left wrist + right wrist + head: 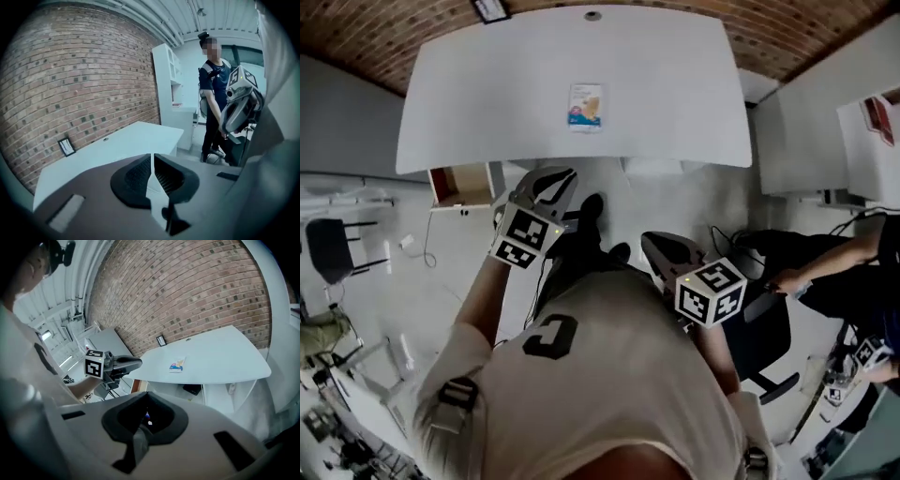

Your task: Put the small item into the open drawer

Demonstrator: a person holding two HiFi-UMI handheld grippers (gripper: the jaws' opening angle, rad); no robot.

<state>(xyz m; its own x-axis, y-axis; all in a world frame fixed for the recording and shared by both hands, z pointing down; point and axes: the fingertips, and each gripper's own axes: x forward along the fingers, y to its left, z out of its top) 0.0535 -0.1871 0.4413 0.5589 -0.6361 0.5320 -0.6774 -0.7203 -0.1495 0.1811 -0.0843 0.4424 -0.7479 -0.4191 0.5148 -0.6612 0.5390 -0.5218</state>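
Note:
The small item (586,106), a flat colourful packet, lies near the middle of the white table (487,112); the right gripper view shows this packet (177,365) too. Under the table's left end an open drawer (459,185) shows its brown inside. My left gripper (551,184) hangs shut and holds nothing, just in front of the table edge and right of the drawer. My right gripper (661,246) is lower and to the right, over the floor, with its jaws together and nothing in them. In the left gripper view the left gripper (152,165) points over the table corner.
A small framed card (490,9) stands at the table's far edge by the brick wall. A dark chair (328,246) is at the left. Another person (853,267) with a gripper stands at the right beside a white cabinet (171,93).

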